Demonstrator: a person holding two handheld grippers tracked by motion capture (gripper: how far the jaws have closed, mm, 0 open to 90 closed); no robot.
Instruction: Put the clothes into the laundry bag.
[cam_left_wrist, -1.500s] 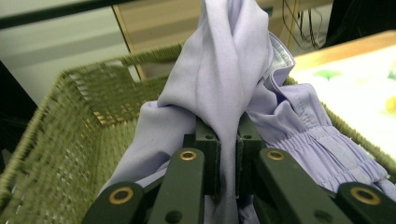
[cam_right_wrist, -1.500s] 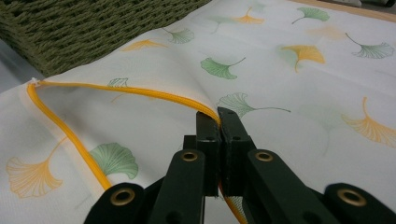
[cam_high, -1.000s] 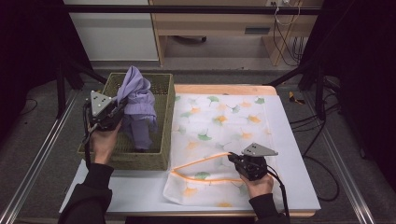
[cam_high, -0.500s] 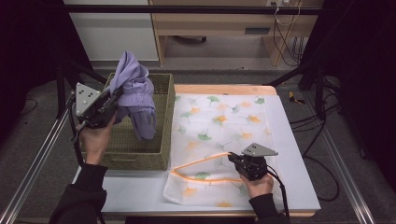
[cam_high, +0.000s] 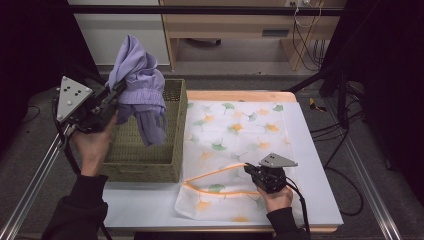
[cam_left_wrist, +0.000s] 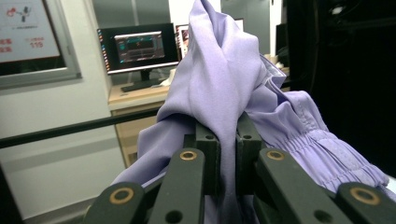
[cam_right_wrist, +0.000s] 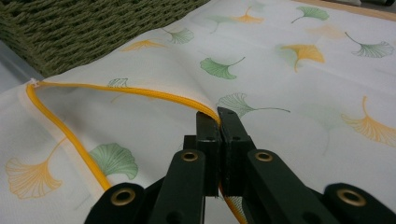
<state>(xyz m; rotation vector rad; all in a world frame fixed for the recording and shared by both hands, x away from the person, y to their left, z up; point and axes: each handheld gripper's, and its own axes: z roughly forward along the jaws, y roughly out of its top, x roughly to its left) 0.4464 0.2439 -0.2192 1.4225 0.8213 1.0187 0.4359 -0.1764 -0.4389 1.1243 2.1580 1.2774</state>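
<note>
A lilac garment hangs above the woven green basket, bunched and drooping into it. My left gripper is shut on the lilac garment, whose folds rise between the jaws. A white mesh bag printed with ginkgo leaves lies flat on the table; its orange zipper edge gapes open at the near end. My right gripper is shut on the upper zipper edge, holding it a little off the lower layer.
The basket stands directly left of the bag. The white table top has free room right of the bag. Metal rails run along both table sides, and a wooden shelf with cables stands behind the table.
My left gripper has lifted the lilac garment up and to the left, most of it clear of the basket. The right gripper has stayed still on the zipper edge.
</note>
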